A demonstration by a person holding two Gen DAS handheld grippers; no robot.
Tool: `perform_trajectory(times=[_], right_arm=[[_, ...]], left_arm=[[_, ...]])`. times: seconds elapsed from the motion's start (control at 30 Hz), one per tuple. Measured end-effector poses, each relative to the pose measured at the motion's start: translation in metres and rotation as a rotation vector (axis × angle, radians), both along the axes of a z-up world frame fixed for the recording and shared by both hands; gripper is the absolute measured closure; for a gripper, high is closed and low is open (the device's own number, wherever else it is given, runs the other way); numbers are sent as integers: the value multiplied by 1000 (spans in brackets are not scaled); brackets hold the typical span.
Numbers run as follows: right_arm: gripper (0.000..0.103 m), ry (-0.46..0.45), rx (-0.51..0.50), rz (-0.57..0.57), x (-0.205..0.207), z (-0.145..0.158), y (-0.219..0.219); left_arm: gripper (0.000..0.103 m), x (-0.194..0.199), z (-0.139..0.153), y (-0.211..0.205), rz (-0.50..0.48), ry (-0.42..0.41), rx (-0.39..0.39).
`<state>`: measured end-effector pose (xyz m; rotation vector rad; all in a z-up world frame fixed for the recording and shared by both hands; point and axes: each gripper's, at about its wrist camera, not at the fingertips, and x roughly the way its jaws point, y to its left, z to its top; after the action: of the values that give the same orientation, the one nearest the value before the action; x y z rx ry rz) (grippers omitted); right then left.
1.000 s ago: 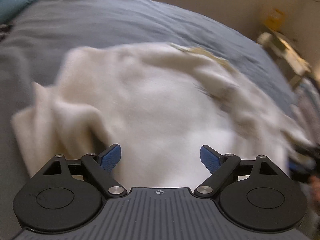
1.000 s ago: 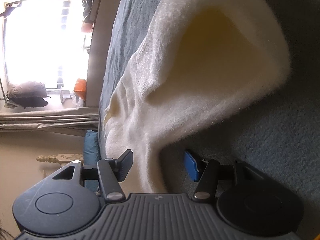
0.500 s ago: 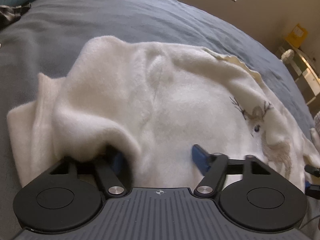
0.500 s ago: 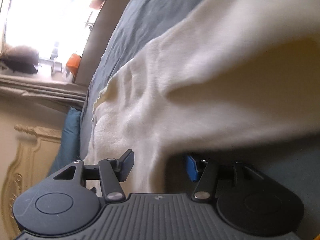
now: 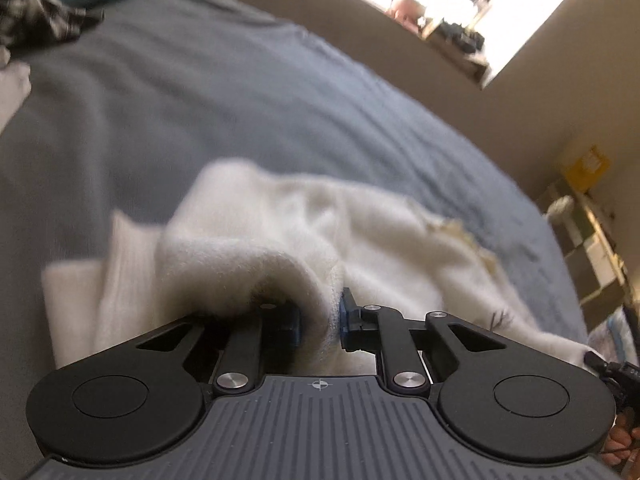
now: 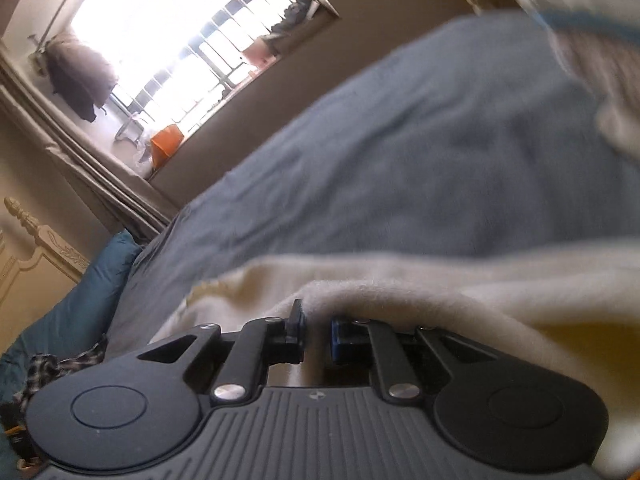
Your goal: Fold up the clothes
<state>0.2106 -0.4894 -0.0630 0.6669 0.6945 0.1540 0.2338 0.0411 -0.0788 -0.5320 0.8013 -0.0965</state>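
Cream fleece sweater sprawls low-centre on the grey bed; left hand-held gripper and right hand-held gripper both pinch its soft, floppy edge — hem's the best hold.

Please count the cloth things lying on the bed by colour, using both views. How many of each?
Cream: 1, the sweater held by both grippers
Black-and-white checked: 1, the garment near the pillow
Teal: 1, the pillow
Total: 3
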Motion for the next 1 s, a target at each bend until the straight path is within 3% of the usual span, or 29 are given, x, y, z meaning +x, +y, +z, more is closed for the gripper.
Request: perform_trajectory(times=[0.17, 0.37, 0.47, 0.57, 0.63, 0.73, 0.8, 0.83, 0.9, 1.0], right_arm=[[91, -47, 8, -20, 43, 7, -4], [91, -104, 18, -43, 94, 16, -8], [90, -41, 80, -83, 118, -6, -10], [87, 85, 122, -93, 135, -36, -12], [75, 143, 161, -97, 135, -49, -18], [60, 165, 203, -96, 121, -53, -32], [52, 166, 203, -79, 106, -49, -40], [46, 169, 206, -71, 97, -47, -44], [43, 178, 220, -55, 75, -43, -51], [40, 202, 259, -22, 37, -41, -60]], left_arm=[[88, 20, 17, 8, 36, -90, 2], [87, 51, 15, 9, 60, -141, 40], [86, 70, 6, 1, 64, -142, 96], [81, 82, -10, -7, 57, -95, 141], [77, 86, -19, -6, 61, -48, 112], [64, 82, -20, -5, 54, -30, 65], [46, 79, -16, -6, 19, -11, 44], [42, 77, -14, -6, 3, -2, 38], [24, 68, -9, -10, -32, 23, 30], [20, 49, -4, -17, -99, 74, 10]])
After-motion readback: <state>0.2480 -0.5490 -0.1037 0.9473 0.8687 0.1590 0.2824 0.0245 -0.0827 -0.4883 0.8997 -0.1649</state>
